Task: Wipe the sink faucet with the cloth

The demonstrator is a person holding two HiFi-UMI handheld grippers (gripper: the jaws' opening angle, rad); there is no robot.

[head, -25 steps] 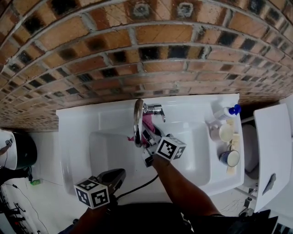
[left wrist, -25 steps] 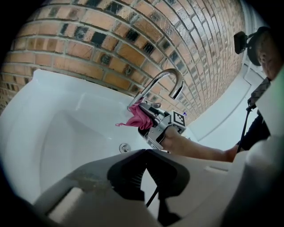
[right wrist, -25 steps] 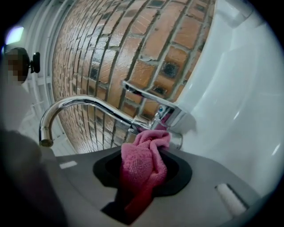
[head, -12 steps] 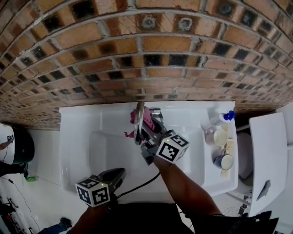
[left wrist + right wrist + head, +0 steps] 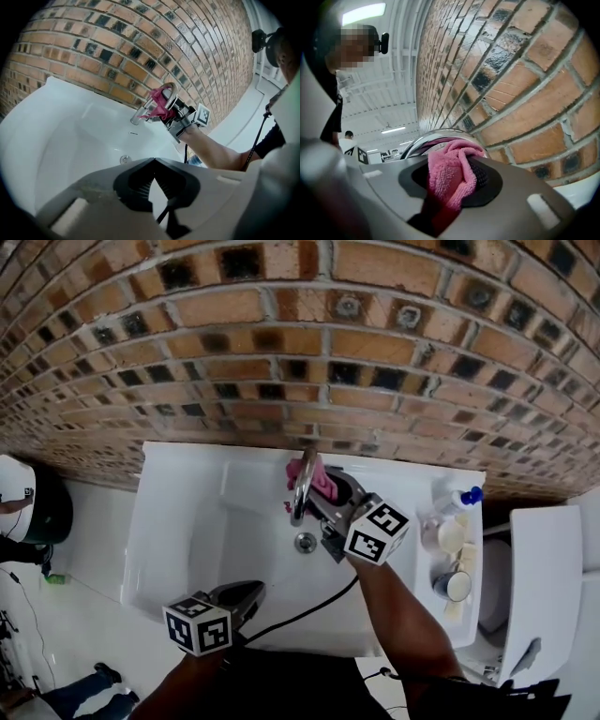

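Observation:
The chrome faucet [image 5: 301,487] arches over the white sink [image 5: 178,521] below the brick wall. My right gripper [image 5: 323,486] is shut on the pink cloth [image 5: 322,480] and presses it against the faucet's curved spout [image 5: 423,141]; the pink cloth [image 5: 450,173] bulges between the jaws. From the left gripper view, the pink cloth [image 5: 159,104] wraps the faucet's [image 5: 164,96] top. My left gripper [image 5: 246,597] hangs shut and empty over the sink's front rim, well away from the faucet.
A round drain [image 5: 305,542] lies in the basin under the spout. A blue-capped bottle [image 5: 461,500] and cups [image 5: 452,585] crowd the sink's right ledge. A white toilet [image 5: 542,577] stands at the right and a black bin [image 5: 42,517] at the left.
My right gripper has carried the pink cloth up along the spout from its lower end to the top of the arch near the wall. The left gripper stays put.

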